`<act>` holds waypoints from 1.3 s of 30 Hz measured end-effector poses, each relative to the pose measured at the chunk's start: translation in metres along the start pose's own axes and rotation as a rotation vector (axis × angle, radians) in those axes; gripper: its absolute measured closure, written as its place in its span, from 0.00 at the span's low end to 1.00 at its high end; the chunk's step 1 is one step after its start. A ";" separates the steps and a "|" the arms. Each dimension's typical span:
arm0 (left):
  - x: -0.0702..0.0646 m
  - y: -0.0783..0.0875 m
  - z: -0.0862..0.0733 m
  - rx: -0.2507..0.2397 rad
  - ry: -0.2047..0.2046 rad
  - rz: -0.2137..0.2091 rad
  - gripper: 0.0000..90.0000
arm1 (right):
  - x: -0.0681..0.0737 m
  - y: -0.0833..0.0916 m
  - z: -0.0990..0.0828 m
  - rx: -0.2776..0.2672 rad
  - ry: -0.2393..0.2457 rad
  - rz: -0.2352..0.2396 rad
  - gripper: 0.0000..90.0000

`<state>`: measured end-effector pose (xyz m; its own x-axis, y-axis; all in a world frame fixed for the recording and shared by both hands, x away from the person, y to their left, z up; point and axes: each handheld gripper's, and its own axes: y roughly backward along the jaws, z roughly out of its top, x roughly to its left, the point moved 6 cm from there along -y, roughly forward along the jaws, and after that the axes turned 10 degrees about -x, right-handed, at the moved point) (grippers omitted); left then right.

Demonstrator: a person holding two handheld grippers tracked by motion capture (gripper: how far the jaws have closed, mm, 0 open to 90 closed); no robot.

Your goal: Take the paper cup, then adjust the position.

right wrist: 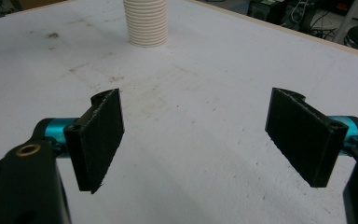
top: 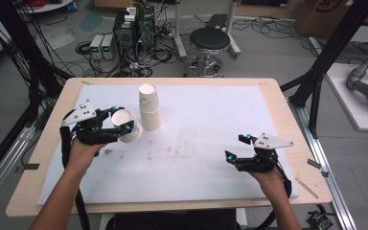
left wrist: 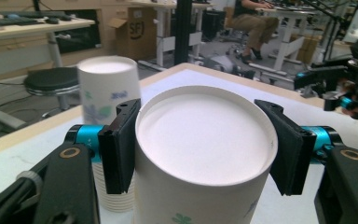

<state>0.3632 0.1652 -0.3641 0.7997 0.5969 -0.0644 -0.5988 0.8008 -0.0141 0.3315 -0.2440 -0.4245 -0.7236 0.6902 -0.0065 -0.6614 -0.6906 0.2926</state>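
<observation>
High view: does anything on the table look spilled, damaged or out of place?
Nothing is spilled or broken. The white mat has brownish smudges near its middle. The stack of paper cups stands upside down, and the left gripper holds one cup tipped on its side. The right gripper is open.

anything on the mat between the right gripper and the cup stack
Nothing visible does. The right gripper is open over bare white mat, and the cup stack stands beyond it with only stained mat between.
</observation>
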 end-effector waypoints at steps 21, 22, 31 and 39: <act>-0.013 -0.015 -0.024 0.047 0.019 -0.066 0.39 | 0.016 -0.035 0.018 0.014 0.028 0.146 0.19; -0.014 -0.015 -0.025 0.045 0.019 -0.068 0.39 | 0.017 -0.035 0.019 0.010 0.026 0.151 0.19; -0.027 -0.026 -0.031 0.058 0.035 -0.129 0.39 | 0.023 -0.045 0.033 -0.036 0.025 0.183 0.19; -0.049 -0.040 -0.035 0.076 0.030 -0.212 0.39 | 0.041 -0.049 0.033 -0.030 0.049 0.241 0.19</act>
<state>0.3466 0.1026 -0.3955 0.9051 0.4139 -0.0972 -0.4114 0.9103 0.0448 0.3407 -0.1746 -0.4078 -0.8694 0.4939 0.0132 -0.4735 -0.8406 0.2632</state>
